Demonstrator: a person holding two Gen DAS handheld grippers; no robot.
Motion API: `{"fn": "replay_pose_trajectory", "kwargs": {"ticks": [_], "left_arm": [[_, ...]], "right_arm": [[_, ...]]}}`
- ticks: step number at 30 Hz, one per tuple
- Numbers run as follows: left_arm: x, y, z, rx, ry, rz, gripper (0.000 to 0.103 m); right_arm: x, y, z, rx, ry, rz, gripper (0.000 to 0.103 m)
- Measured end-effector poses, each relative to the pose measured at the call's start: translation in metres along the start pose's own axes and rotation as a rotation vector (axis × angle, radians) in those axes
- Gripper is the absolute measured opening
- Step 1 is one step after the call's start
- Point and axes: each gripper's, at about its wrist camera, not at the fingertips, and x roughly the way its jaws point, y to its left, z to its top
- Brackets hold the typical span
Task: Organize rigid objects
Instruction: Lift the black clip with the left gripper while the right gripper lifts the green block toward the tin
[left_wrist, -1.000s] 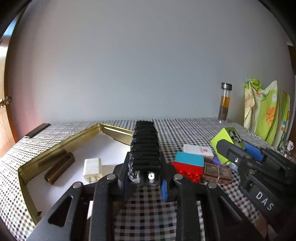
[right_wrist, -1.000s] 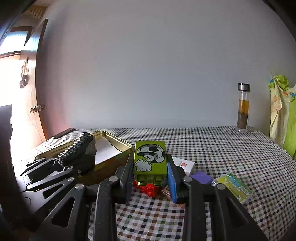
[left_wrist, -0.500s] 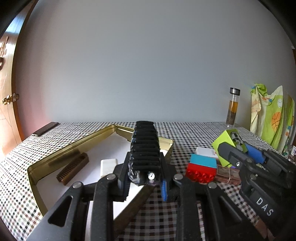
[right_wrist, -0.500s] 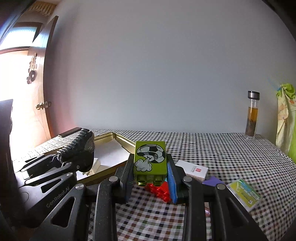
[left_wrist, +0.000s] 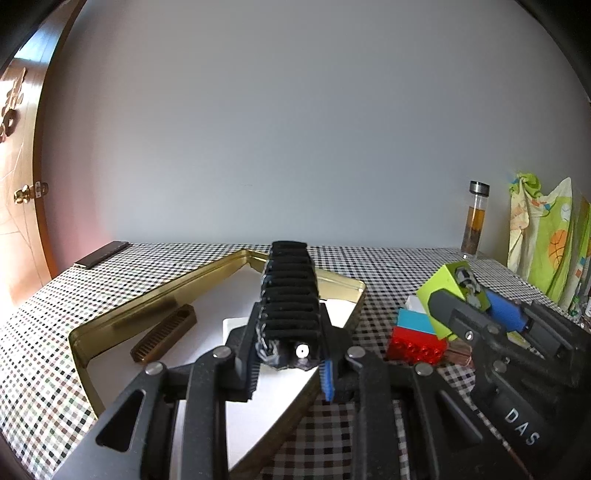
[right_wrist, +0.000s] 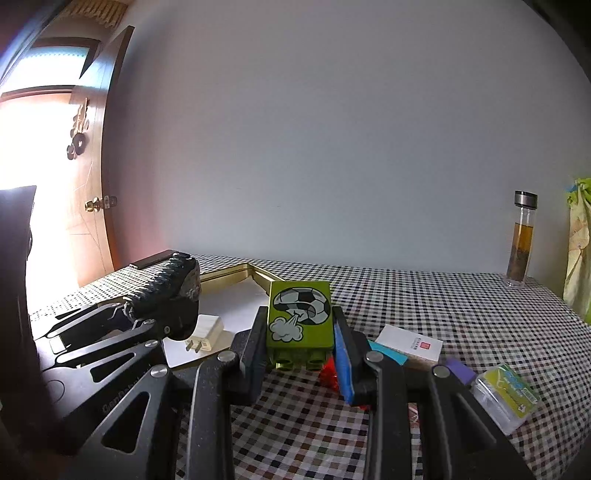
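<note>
Both views daylit, moderately bright, soft and even across the grey wall (left_wrist: 295, 129). Strongest light from the left: doorway area (right_wrist: 33, 192) in the right wrist view blown out to white, with a warm pinkish cast bleeding onto the adjacent wall. Mild sheen on the gold tray rim (left_wrist: 207, 275); white tray floor near overexposed. Shadows faint and diffuse under objects on the checked tablecloth (right_wrist: 443, 295). Heavy fisheye distortion: door frame (left_wrist: 38, 147) bowed, table edge curved, black vignette at all corners. Near gripper parts at the bottom slightly soft; mid-field sharp. Fine check pattern shimmering toward the far edge. No motion blur.
</note>
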Motion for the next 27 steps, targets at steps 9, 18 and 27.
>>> {"fn": "replay_pose_trajectory", "kwargs": {"ticks": [9, 18, 27], "left_arm": [[-0.002, 0.012, -0.001, -0.014, -0.002, 0.014, 0.024], [-0.001, 0.027, -0.001, -0.041, 0.001, 0.034, 0.024], [-0.002, 0.037, -0.001, -0.057, 0.001, 0.041, 0.024]], "right_arm": [[0.005, 0.011, 0.001, -0.014, 0.005, 0.025, 0.034], [0.012, 0.022, 0.002, -0.028, 0.017, 0.05, 0.034], [0.015, 0.031, 0.001, -0.049, 0.024, 0.073, 0.034]]}}
